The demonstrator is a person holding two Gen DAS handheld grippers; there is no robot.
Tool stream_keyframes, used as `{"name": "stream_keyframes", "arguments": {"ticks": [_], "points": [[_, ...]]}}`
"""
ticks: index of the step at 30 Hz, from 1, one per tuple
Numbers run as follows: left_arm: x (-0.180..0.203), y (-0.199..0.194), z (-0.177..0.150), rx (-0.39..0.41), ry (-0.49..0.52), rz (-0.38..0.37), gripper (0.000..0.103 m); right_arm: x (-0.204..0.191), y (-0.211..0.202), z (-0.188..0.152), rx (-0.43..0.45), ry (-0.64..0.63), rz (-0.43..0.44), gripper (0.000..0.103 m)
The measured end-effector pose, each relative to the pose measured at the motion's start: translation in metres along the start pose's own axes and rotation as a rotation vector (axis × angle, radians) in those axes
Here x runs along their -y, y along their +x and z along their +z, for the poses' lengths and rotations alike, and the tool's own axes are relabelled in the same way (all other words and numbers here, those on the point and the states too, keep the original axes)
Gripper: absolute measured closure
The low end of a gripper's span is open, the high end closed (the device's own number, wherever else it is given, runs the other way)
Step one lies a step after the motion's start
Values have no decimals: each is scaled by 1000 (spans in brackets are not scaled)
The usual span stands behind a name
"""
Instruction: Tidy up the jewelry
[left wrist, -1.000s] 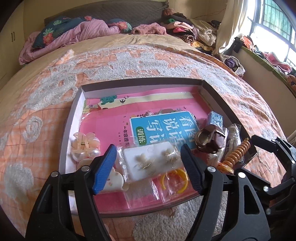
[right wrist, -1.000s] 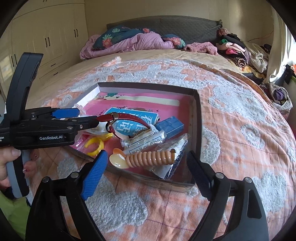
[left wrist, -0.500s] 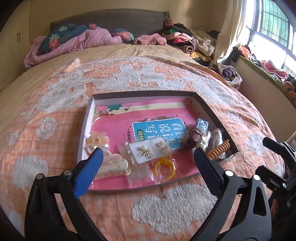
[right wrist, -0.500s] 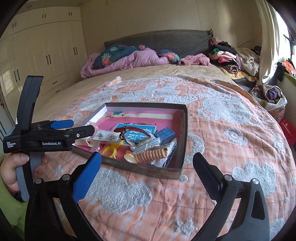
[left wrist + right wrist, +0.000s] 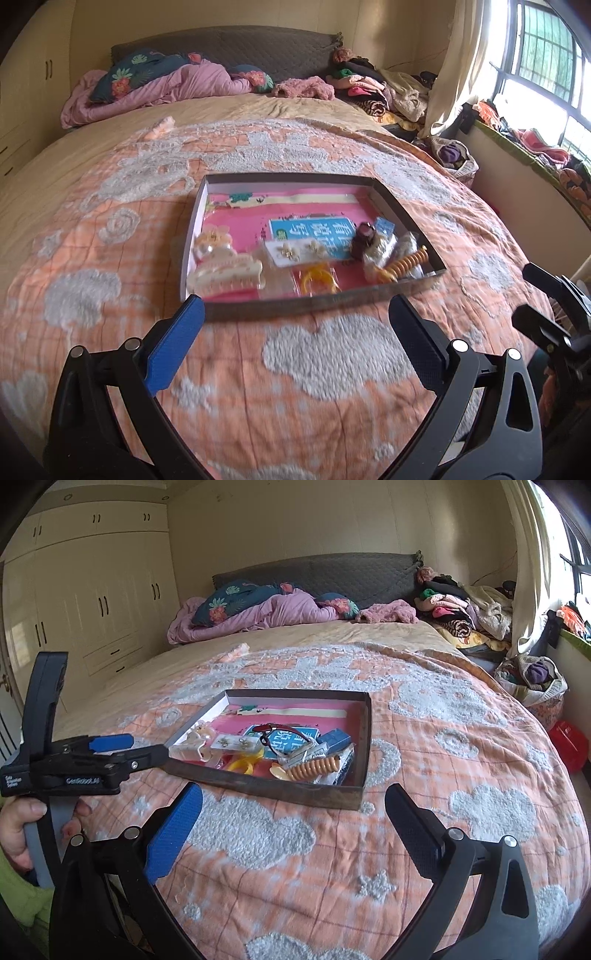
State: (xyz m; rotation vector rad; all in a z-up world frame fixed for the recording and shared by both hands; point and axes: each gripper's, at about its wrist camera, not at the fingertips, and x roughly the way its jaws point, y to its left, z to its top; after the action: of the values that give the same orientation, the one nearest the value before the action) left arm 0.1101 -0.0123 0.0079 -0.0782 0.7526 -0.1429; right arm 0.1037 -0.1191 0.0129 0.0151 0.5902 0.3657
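A shallow dark-walled tray (image 5: 306, 308) lies on the bedspread and holds the jewelry. In it are a cream claw clip (image 5: 225, 273), an earring card (image 5: 299, 253), a yellow ring in a bag (image 5: 317, 280), a brown clip (image 5: 364, 240) and an orange spiral tie (image 5: 404, 262). My left gripper (image 5: 295, 314) hangs open short of the tray's near wall, with nothing between its fingers. My right gripper (image 5: 293, 797) is also open and empty, back from the tray (image 5: 280, 790). The left gripper (image 5: 136, 749) shows at the tray's left corner in the right wrist view, held by a hand (image 5: 18, 819).
Rumpled pink bedding (image 5: 258, 613) lies by the grey headboard and a pile of clothes (image 5: 461, 613) at the far right. A wardrobe (image 5: 92, 602) stands on the left, with a basket of clothes (image 5: 532, 679) and a red object (image 5: 569, 742) on the floor at the right.
Both grippers have drawn back and upward from the tray. The left jaws, which flanked the earring card, have widened; the card stays in the tray. The right jaws widened slightly too.
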Motion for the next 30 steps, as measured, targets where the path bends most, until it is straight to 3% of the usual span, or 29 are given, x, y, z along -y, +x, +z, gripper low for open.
{"name": "stream_keyframes", "arguments": {"ticks": [14,30], "points": [[-2,-16,-50,-23,-33,7,10,-19,-6,-23,-53,14,1,4],[-4,-23,-51,-5,-28,19,10,-25,-4,-25,-78,-4,12,4]]}}
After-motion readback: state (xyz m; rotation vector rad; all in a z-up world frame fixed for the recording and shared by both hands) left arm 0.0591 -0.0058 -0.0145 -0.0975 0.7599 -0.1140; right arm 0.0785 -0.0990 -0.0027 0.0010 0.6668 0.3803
